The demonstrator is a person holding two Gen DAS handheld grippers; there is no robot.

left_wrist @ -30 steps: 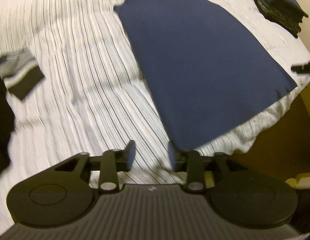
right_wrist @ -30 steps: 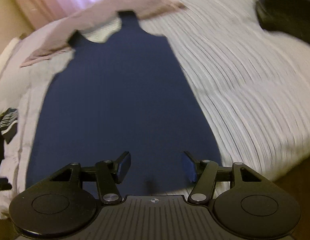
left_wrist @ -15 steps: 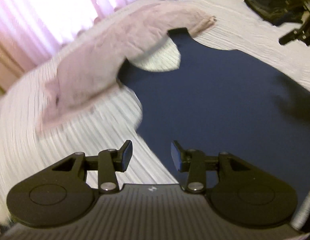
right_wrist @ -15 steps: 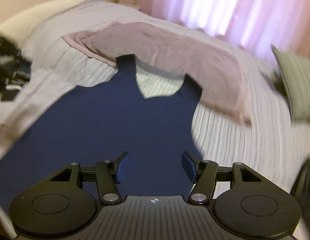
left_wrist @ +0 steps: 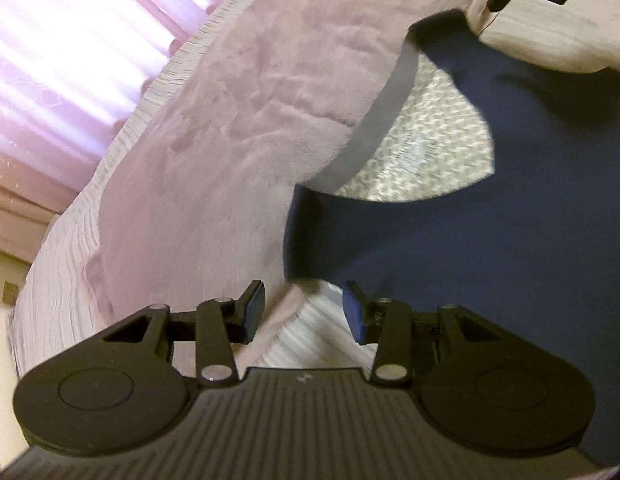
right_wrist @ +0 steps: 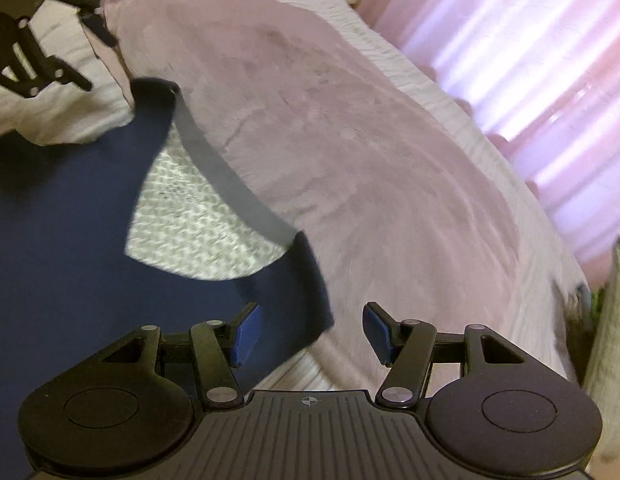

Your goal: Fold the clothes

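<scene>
My left gripper (left_wrist: 304, 306) has its jaws spread and holds nothing. It hovers just over the near edge of the navy top (left_wrist: 489, 240), by the left shoulder strap, where the armhole curves round. The top lies flat on the striped bedspread (left_wrist: 321, 340), its neck end far from me, its scooped neckline showing the patterned sheet beneath. A grey band (left_wrist: 383, 108) of the neck's back edge arcs across that opening. A pink blanket (left_wrist: 238, 120) lies beyond the top, touching the straps.

My right gripper (right_wrist: 311, 330) is likewise spread wide and empty. It sits over the other shoulder strap of the top (right_wrist: 62, 240), with the strap's edge between the fingers in this view; whether it touches the cloth I cannot tell. The pink blanket (right_wrist: 349, 140) fills the far right, with bright curtains (right_wrist: 529, 40) behind. Each gripper shows in the other's view, at the far corner.
</scene>
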